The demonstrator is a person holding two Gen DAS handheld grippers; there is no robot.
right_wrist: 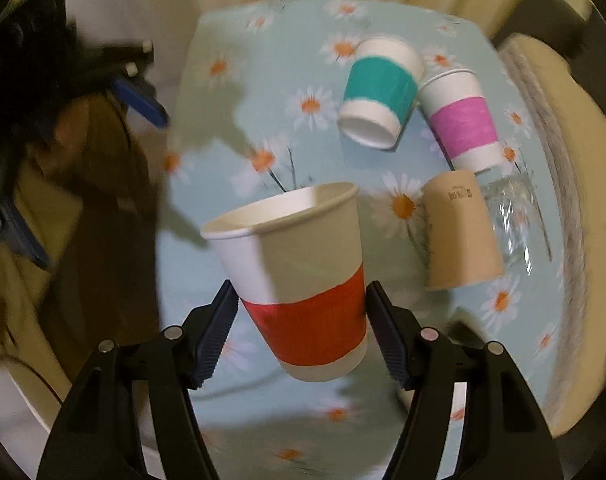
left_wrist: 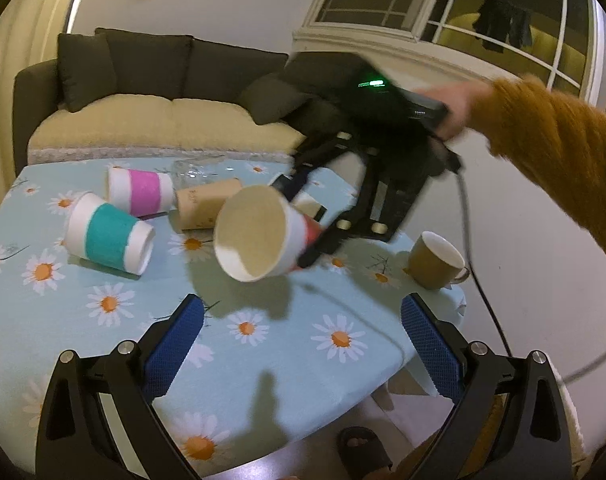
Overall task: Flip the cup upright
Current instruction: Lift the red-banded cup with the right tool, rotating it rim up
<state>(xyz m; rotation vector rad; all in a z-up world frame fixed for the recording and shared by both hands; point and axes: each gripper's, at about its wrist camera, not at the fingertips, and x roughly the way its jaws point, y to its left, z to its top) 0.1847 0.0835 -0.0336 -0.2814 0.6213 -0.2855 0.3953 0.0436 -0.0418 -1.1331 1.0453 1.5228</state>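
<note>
My right gripper (right_wrist: 301,312) is shut on a white paper cup with a red band (right_wrist: 303,280) and holds it above the daisy tablecloth (right_wrist: 271,80), tilted, mouth up and away. In the left wrist view the same cup (left_wrist: 259,236) hangs in the air with its mouth toward the camera, held by the right gripper (left_wrist: 311,236). My left gripper (left_wrist: 303,320) is open and empty over the table's near edge. A teal-banded cup (left_wrist: 109,238), a pink-banded cup (left_wrist: 141,192) and a brown cup (left_wrist: 207,204) lie on their sides.
A clear glass (right_wrist: 511,220) lies on its side behind the brown cup. A tan mug (left_wrist: 437,256) stands upright at the table's right edge. A sofa (left_wrist: 143,92) stands behind the table. A cable (left_wrist: 475,248) hangs off the right gripper.
</note>
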